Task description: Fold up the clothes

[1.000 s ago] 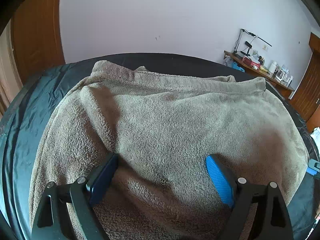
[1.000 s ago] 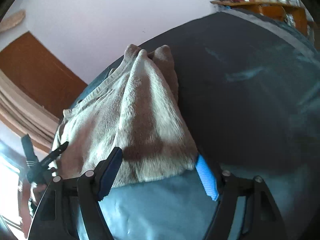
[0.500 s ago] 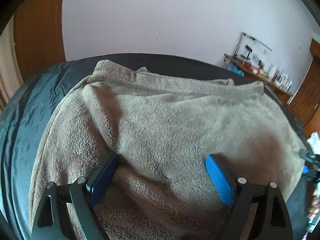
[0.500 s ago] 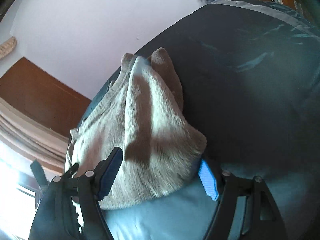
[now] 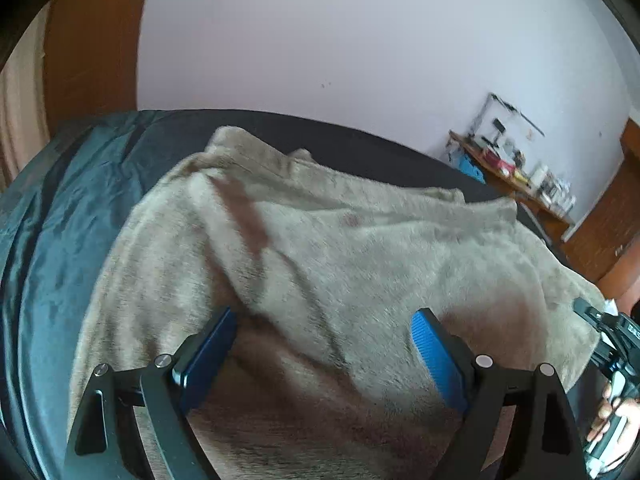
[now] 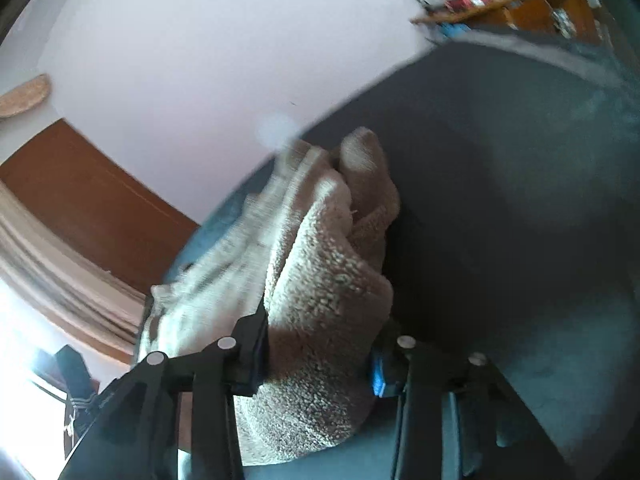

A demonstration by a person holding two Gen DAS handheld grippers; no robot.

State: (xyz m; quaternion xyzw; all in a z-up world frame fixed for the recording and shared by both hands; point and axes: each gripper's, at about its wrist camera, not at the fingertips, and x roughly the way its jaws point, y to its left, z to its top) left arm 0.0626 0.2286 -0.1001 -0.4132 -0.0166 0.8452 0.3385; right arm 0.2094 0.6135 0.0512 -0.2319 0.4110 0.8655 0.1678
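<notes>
Fleece garment (image 6: 320,280) stretches ahead, bunched corner between the closing right gripper (image 6: 316,354); left gripper (image 5: 324,352) gapes wide over it, gripping nothing.

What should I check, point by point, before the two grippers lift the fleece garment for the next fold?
1. Right gripper has cloth between its pads: ok. A bunched corner of the beige fleece garment sits there while the jaws are closing.
2. Right grip is complete: not ok, the jaws are not yet settled.
3. Left gripper has a grip: not ok. It stands wide open over the garment, pads apart.
4. Garment lies flat: not ok, a ridge runs across its middle in the left wrist view.
5. Dark blue bed cover beside the garment: ok, nothing lies on the part in view.
6. Far hem: cannot tell, blurred.
</notes>
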